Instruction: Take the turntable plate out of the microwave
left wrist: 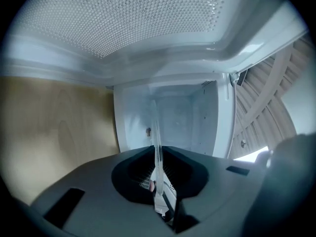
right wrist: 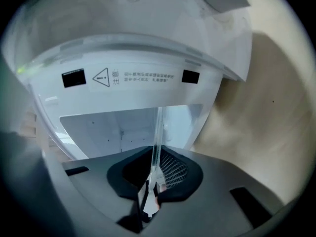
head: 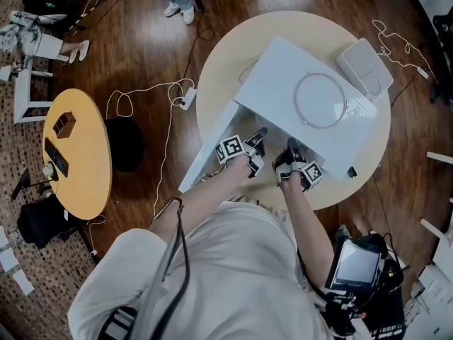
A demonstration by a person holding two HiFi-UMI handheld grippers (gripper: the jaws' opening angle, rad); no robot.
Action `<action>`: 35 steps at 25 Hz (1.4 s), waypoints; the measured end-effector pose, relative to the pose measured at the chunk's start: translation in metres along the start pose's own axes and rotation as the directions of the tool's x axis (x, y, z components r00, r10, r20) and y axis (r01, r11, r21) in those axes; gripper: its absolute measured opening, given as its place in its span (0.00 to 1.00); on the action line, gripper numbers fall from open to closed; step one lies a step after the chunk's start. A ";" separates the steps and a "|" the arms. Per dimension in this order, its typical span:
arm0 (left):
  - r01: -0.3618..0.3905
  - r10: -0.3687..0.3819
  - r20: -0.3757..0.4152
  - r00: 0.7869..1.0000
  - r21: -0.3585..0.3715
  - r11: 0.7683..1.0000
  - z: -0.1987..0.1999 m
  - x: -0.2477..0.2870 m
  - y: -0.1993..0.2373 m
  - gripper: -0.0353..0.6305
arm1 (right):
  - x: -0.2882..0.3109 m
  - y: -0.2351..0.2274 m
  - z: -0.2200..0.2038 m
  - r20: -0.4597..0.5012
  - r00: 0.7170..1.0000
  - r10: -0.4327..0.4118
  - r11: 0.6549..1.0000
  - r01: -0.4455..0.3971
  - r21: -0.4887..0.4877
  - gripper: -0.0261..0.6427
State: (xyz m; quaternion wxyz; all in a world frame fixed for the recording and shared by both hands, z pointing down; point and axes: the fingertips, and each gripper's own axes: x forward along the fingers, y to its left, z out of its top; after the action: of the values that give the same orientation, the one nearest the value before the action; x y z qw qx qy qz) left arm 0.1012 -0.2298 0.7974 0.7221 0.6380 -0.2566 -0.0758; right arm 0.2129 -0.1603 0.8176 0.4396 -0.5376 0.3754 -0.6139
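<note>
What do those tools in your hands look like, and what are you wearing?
The left tool and right tool are dark grey, with gridded black pads inside. Each carries a white cube printed with black square markers. The person wears a loose cream shirt with short sleeves; a dark strap crosses one shoulder.

turntable plate (left wrist: 156, 132): only thin edge visible | label print (right wrist: 147, 76): too small
</note>
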 end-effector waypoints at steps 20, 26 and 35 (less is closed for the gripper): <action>0.028 -0.029 0.042 0.999 0.015 0.999 -0.012 -0.037 -0.012 0.12 | -0.018 0.023 -0.020 -0.092 0.992 0.082 0.997 -0.083 -0.009 0.10; 0.019 -0.021 0.061 0.998 0.024 1.000 -0.019 -0.050 -0.011 0.12 | -0.026 0.033 -0.028 -0.146 0.985 0.088 0.993 -0.099 -0.066 0.10; 0.063 -0.064 0.012 0.998 0.083 0.995 -0.040 -0.063 -0.021 0.14 | -0.042 0.050 -0.032 -0.243 0.960 0.137 0.975 -0.175 -0.138 0.10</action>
State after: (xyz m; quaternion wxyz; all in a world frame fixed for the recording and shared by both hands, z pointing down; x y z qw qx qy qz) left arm 0.0707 -0.1707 0.7577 0.6904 0.6745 -0.2444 -0.0927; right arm 0.1893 -0.1373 0.7524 0.3958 -0.4642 0.5131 -0.6039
